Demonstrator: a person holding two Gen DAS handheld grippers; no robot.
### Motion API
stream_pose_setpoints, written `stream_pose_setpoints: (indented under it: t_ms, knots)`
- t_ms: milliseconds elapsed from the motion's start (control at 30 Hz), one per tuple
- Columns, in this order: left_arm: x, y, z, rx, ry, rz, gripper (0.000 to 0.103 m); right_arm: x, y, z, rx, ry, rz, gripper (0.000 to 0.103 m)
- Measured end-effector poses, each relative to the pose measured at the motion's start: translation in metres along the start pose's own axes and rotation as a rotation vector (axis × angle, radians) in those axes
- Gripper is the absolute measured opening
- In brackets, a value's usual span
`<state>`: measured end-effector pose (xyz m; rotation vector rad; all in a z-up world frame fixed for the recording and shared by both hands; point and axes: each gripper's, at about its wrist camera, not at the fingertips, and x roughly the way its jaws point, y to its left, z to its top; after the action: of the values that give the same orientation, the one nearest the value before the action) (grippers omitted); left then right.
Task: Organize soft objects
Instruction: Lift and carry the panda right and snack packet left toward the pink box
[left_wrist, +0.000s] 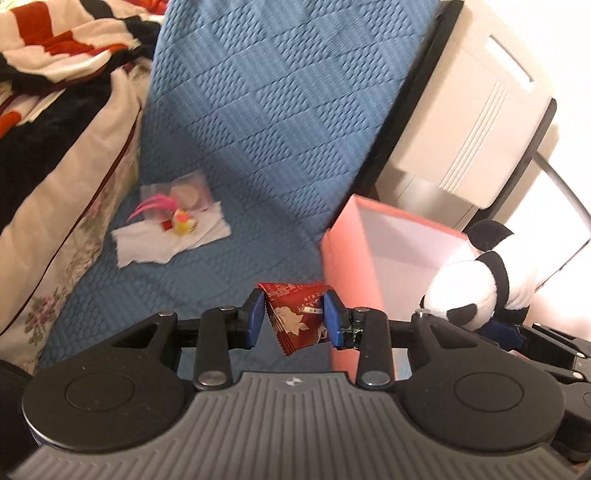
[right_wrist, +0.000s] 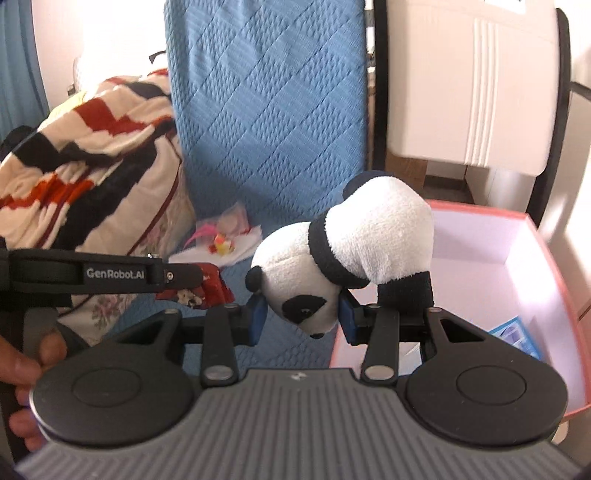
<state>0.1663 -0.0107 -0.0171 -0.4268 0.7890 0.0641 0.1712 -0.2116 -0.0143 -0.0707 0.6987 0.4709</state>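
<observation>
Holding the plush panda by its head is my main worry: in the right wrist view it sits at mid-frame with the body hanging forward over the near rim of the pink box, and the right gripper has its blue pads pressed on either side of the face, jaws partly closed on soft stuffing. I judge that plush could squeeze out of the grip, or the dangling body could catch the box rim and tip the toy onto the blue quilt.

In the left wrist view the red packet sits low at centre, pinched between the pads of the left gripper, jaws likewise partly closed on it. It is held near one edge and hangs crooked, so I think it could slide free short of the box, which lies to the right in that frame.

Both grippers point downward and forward, side by side, the left one's body crossing the left of the right wrist view. A hand shows at that view's lower left edge. A small toy on a white tissue remains on the quilt, left of centre.
</observation>
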Motion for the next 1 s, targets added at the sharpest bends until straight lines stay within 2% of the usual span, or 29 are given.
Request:
stream_pose_setpoints:
  t_ms: [533, 733, 867, 1000]
  knots:
    - [-0.014, -0.093, 0.037, 0.034, -0.05, -0.098, 0.04, -0.051, -0.075, 0.05, 0.026, -0.08, -0.031, 0.044]
    - [0.004, -0.106, 0.028, 0.025, -0.03, -0.112, 0.04, -0.045, -0.098, 0.044, 0.05, -0.06, -0.054, 0.044]
    - [0.024, -0.109, 0.019, 0.028, 0.014, -0.135, 0.04, -0.036, -0.111, 0.031, 0.054, -0.019, -0.061, 0.044]
    - [0.044, -0.116, 0.01, 0.039, 0.048, -0.121, 0.04, -0.024, -0.124, 0.016, 0.066, 0.034, -0.062, 0.044]
